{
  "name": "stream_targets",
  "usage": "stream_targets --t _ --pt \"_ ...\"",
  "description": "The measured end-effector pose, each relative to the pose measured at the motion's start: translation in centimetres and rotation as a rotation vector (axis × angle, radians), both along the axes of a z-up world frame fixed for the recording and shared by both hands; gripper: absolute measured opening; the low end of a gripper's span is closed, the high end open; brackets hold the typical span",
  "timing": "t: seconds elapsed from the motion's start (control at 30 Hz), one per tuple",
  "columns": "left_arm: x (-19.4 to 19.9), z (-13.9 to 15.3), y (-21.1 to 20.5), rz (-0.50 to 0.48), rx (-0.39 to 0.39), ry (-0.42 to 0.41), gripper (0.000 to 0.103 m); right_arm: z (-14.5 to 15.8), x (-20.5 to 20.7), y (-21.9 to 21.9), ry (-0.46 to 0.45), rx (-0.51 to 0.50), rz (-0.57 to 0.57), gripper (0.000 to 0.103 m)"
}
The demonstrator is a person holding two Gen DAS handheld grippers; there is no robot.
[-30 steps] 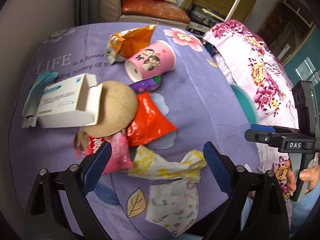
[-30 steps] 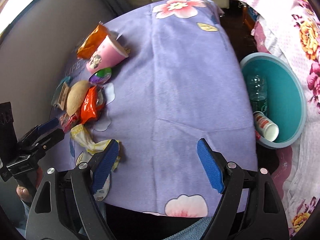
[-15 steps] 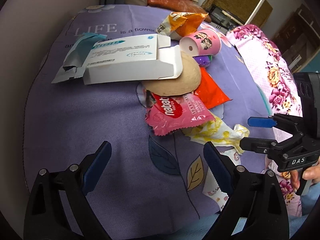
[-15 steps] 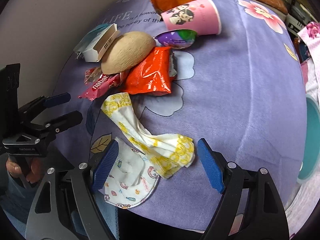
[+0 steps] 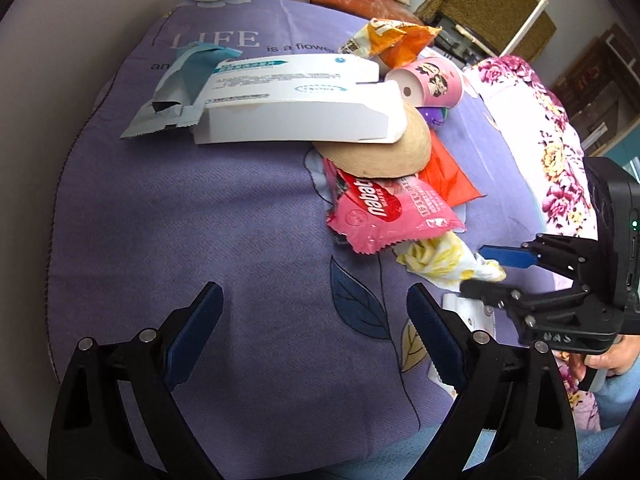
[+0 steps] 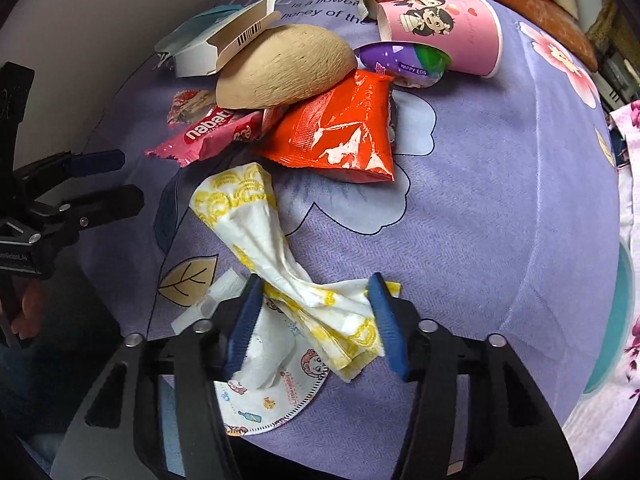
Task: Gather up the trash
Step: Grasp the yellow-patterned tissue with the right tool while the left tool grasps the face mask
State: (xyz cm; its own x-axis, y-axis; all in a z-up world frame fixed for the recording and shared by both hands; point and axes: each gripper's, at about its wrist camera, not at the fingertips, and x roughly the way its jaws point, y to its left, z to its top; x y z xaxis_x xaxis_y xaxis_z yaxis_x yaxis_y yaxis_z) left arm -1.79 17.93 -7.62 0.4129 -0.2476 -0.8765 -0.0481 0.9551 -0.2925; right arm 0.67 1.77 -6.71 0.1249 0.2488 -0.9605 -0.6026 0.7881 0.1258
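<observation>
My right gripper [image 6: 314, 320] has its jaws apart around the yellow-white tissue [image 6: 280, 256], which lies on the table [image 6: 480, 200] over a printed face mask [image 6: 276, 396]. My left gripper [image 5: 314, 340] hangs wide open above bare cloth, near the pink wrapper [image 5: 388, 216].

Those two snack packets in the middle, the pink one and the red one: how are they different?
The pink wafer packet is long and slim with big white lettering; the red packet is broader, wedge-shaped, and shows no lettering from here. The pink one is tucked partly under the tan fibrous shell; the red one lies mostly uncovered beside it. Both are shiny, crinkled wrappers lying on the purple cloth.
</observation>
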Motion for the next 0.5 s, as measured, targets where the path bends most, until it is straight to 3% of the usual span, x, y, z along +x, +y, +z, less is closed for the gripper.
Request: stream_targets --t 0.07,0.1,0.5 --pt "-0.1 0.0 -0.8 -0.019 -0.005 0.002 0.093 0.1 -0.2 -0.8 0.003 0.022 -0.02 0.021" --pt "-0.1 0.1 -1.4 -0.034 -0.006 0.004 0.093 0.1 -0.3 -1.5 -0.004 0.033 -0.035 0.017" --pt "-0.4 -0.6 -9.8 -0.255 0.019 0.06 0.093 3.2 0.0 -9.3 -0.036 0.169 -0.227 0.015"
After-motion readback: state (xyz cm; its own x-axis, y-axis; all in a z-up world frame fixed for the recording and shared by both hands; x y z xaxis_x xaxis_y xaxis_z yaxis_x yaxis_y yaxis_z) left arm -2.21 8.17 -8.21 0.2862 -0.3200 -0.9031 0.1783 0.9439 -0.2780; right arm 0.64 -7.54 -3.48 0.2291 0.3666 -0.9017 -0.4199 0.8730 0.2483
